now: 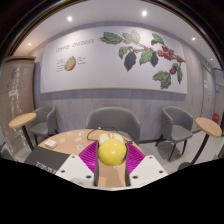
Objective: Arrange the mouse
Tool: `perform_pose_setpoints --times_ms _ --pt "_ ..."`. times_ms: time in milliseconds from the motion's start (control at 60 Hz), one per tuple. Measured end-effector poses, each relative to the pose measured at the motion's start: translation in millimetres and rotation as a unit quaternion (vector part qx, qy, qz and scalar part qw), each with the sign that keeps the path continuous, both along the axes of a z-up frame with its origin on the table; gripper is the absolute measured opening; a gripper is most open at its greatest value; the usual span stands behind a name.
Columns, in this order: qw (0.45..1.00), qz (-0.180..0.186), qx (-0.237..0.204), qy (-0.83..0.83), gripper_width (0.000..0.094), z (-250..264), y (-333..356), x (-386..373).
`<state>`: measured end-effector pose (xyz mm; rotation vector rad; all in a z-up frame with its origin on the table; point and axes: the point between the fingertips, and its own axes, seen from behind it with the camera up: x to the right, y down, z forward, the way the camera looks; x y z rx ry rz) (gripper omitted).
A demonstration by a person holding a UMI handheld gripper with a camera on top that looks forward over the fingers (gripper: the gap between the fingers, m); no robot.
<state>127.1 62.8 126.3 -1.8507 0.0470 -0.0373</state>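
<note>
Gripper view: you look out along your hand-held gripper (112, 160) into a room with chairs and small tables.
Mouse: one mouse (112, 150), round and bright yellow, with a shiny spot on top.
Where the mouse is: it sits between the two pink pads (92, 155) of your hand-held gripper, above the light wooden worktop (70, 140).
Hand-held gripper: your two fingers press on the mouse from both sides, so you are grasping it.
Cord: one thin cord (95, 131) curves across the worktop just beyond the mouse.
Chairs: three grey chairs, one (113, 119) beyond the worktop, one (43, 122) off to one side, one (178, 125) off to the other.
Small tables: two round ones (22, 120), one at each side.
Wall: one big picture of leaves and red berries (150, 55).
</note>
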Motion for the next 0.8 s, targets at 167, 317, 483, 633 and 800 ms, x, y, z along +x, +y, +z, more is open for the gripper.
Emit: perform_pose_setpoints --times_ms 167,317,483,633,800 --pt "0.998 0.049 0.029 0.023 0.0355 26.0 -15.2 -140.8" --pt "0.994 0.073 -0.076 0.015 0.0356 -82.2 -18.2 -218.8" --pt "0.988 0.058 -0.140 0.001 0.0395 -136.1 -29.7 -234.0" --pt "0.984 0.091 -0.154 -0.015 0.0557 -140.6 -31.3 -235.7" --pt "0.970 0.180 -0.166 0.001 0.0866 -120.1 -71.1 -232.9"
